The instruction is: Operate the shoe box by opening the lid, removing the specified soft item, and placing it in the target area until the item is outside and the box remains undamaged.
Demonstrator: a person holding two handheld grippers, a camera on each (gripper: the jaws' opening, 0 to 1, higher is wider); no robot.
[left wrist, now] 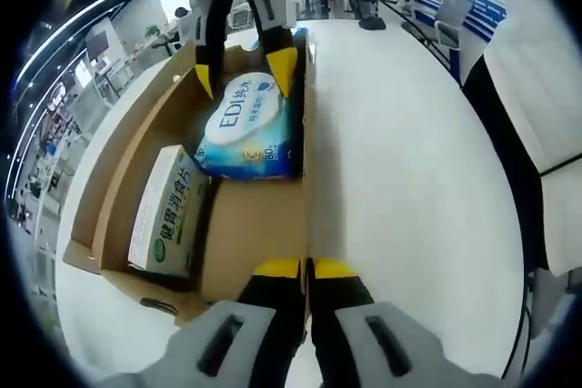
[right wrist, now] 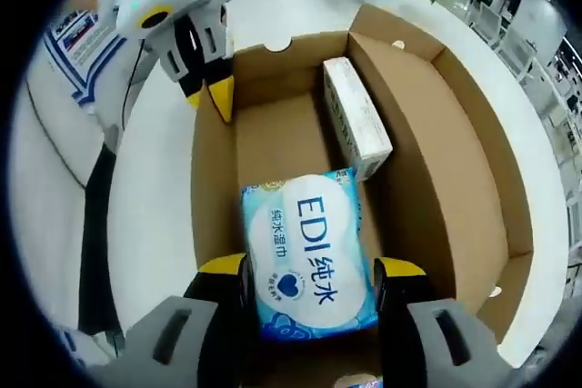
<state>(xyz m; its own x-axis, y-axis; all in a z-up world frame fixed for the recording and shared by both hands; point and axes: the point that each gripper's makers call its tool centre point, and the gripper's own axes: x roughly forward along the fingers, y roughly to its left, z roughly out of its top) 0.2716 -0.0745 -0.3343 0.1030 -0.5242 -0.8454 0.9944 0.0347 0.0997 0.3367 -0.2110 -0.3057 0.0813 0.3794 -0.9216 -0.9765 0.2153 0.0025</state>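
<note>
Right gripper view: a white carton lies beside the wipes pack in the open shoe box. The right gripper straddles the pack, jaws apart, its long axis along the box. The left gripper pinches the box wall.

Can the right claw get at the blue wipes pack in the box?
Probably yes. The right claw is open with the wipes pack between its tips inside the open box; the lid is back and nothing covers it.

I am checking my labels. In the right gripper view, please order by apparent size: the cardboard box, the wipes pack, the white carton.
1. cardboard box, clearly largest.
2. wipes pack, between the open jaws of the right gripper.
3. white carton.
The pack lies nearer the camera, so its lead over the carton is unsure.
</note>
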